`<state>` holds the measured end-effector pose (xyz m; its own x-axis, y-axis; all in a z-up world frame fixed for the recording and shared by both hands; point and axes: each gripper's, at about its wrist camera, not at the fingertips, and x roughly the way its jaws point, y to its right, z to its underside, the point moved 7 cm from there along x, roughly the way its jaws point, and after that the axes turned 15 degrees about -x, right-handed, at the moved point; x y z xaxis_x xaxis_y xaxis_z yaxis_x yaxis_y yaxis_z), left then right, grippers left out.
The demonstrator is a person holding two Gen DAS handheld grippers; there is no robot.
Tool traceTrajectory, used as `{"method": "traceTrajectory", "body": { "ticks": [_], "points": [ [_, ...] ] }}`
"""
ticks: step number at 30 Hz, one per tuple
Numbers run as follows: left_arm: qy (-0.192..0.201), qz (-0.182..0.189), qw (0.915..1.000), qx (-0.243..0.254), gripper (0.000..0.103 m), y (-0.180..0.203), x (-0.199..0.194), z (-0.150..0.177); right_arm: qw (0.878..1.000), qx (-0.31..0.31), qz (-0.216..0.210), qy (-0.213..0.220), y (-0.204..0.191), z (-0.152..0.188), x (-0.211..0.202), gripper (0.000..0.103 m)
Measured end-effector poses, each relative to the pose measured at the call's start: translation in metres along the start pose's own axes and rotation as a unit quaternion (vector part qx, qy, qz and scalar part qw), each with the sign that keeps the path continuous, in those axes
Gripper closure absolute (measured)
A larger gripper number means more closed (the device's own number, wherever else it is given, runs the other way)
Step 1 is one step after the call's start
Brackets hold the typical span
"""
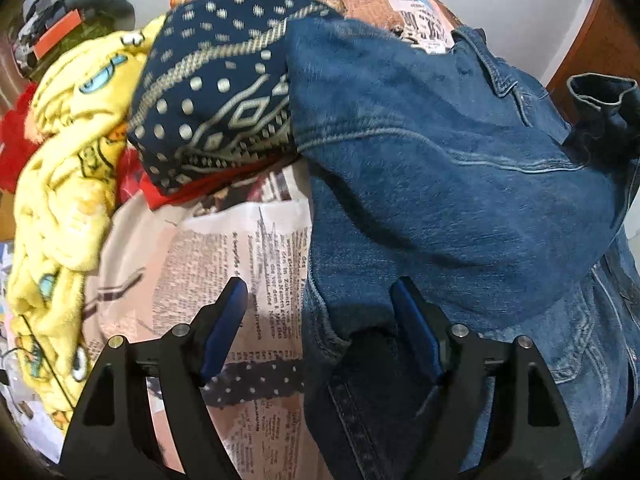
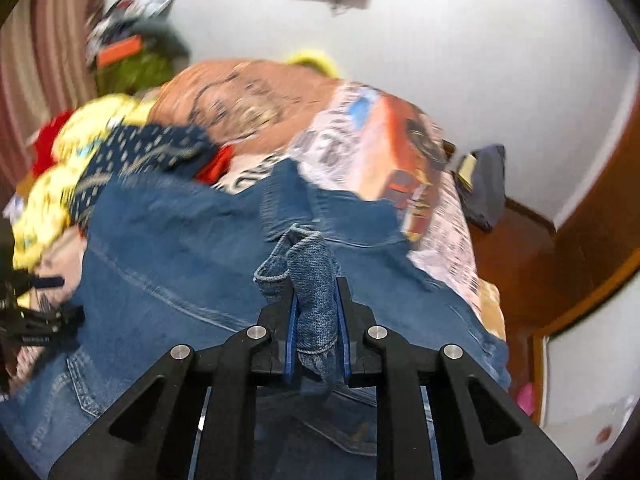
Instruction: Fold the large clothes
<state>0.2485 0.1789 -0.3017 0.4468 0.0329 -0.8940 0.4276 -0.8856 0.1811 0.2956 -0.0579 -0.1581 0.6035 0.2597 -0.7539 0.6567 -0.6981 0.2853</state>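
Blue denim jacket point(image 1: 440, 168) lies spread on the bed, over the newspaper-print bedsheet point(image 1: 248, 264), taking up most of the right half of the left wrist view. One sleeve end, the blue denim cuff point(image 2: 316, 296), is up off the surface.

Right gripper point(image 2: 316, 312): jaws narrow, pads pressing the cuff from both sides, so you have a firm hold on the sleeve. Left gripper point(image 1: 320, 312): jaws wide, nothing between them; it hangs over the jacket's left edge where denim meets sheet, one finger over each.

Step in hand, as I judge it: folding the sleeve in across the body.
- Carry the cuff across the jacket, not just upward, so the sleeve lies flat on the back panel.
- Use your left gripper to pin the near hem or edge so the body does not drag along.
- Denim is stiff and heavy; expect the fold to spring back unless laid down fully before release.

Surroundings, largest first:
- Yellow cartoon-print fleece blanket point(image 1: 60, 200), heaped at the left, well apart from the fold.
- Navy patterned cloth with white dots point(image 1: 212, 104), touching the jacket's upper left edge; it could get swept along or caught under a fold.
- Red fabric point(image 1: 176, 196) beneath it, mostly hidden.
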Motion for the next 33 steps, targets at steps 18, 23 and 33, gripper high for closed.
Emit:
{"method": "traceTrajectory", "body": {
  "ticks": [18,23,33],
  "points": [
    [0.0,0.003,0.9994,0.034,0.025,0.039,-0.001,0.006,0.987,0.149,-0.02,-0.064,0.055,0.119,0.023,0.093],
    [-0.006,0.001,0.9996,0.027,0.023,0.033,0.001,0.006,0.983,0.16,-0.016,-0.092,0.059,0.149,0.027,0.093],
    [0.042,-0.016,0.9946,0.093,0.023,0.063,-0.035,-0.007,0.974,0.215,-0.019,-0.075,0.089,0.166,-0.02,0.059]
  ]
}}
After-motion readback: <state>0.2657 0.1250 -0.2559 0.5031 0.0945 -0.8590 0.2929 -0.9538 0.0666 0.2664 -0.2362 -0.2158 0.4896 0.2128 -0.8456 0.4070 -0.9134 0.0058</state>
